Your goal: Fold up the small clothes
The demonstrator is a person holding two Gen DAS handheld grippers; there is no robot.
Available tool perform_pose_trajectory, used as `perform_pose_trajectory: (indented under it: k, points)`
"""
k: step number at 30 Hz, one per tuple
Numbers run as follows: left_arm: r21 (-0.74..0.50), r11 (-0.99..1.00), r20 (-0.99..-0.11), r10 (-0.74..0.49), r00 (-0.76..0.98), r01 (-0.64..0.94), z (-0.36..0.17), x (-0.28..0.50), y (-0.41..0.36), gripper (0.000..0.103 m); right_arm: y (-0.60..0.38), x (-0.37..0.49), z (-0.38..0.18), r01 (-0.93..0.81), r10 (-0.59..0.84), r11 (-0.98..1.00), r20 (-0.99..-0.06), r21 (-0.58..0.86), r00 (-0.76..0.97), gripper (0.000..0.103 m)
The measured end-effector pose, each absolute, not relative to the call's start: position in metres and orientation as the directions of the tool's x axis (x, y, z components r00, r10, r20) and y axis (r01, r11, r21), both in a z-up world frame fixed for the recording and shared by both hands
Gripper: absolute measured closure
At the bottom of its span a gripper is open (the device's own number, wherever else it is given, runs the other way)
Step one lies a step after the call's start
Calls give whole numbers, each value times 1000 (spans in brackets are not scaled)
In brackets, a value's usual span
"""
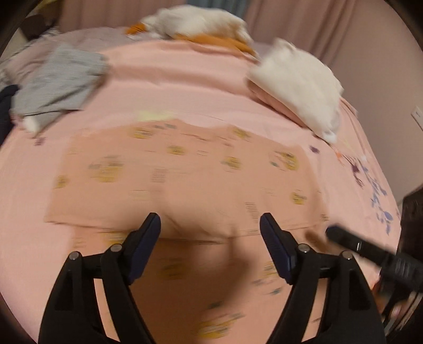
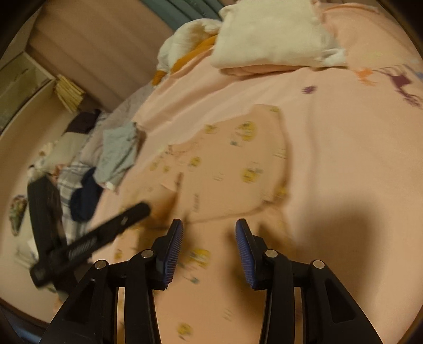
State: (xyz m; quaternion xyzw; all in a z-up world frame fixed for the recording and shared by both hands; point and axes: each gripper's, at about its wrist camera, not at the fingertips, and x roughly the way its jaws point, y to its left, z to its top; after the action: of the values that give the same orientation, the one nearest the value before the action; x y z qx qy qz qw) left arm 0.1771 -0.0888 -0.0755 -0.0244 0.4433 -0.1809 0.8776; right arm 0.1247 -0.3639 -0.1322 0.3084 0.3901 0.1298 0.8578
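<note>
A small pink printed garment lies spread flat on the pink bed sheet, right in front of both tools. The left tongs hover over its near edge, spread wide with nothing between them. The right tongs are partly spread too, empty, just above the garment's near part — both views are blurred. Farther back sit a folded white stack, a grey garment and a white-and-orange heap.
</note>
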Motion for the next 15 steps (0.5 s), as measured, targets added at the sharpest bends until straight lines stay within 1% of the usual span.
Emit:
perform_pose_trajectory:
  k: [5, 7, 9, 11, 13, 15]
  points:
    - [-184, 972, -763, -236, 602, 149, -77, 172, -7, 25, -327, 169, -136, -24, 522, 771, -610, 636, 596, 62]
    - [-191, 976, -767, -214, 605, 103, -79, 171, 13, 25, -308, 182, -137, -31, 516, 791, -638, 611, 572, 62]
    - [-203, 978, -773, -194, 604, 54, -85, 169, 36, 25, -286, 186, -131, -84, 499, 827, -657, 555, 566, 62]
    - [-219, 976, -777, -188, 601, 22, -89, 167, 52, 25, -254, 185, -117, -190, 472, 872, -668, 452, 576, 62]
    - [-241, 971, -779, -194, 596, 1, -92, 166, 63, 25, -230, 185, -110, -259, 460, 887, -680, 383, 570, 62]
    - [-262, 965, -779, -204, 593, -13, -94, 166, 67, 25, -205, 190, -109, -310, 417, 907, -717, 287, 558, 62]
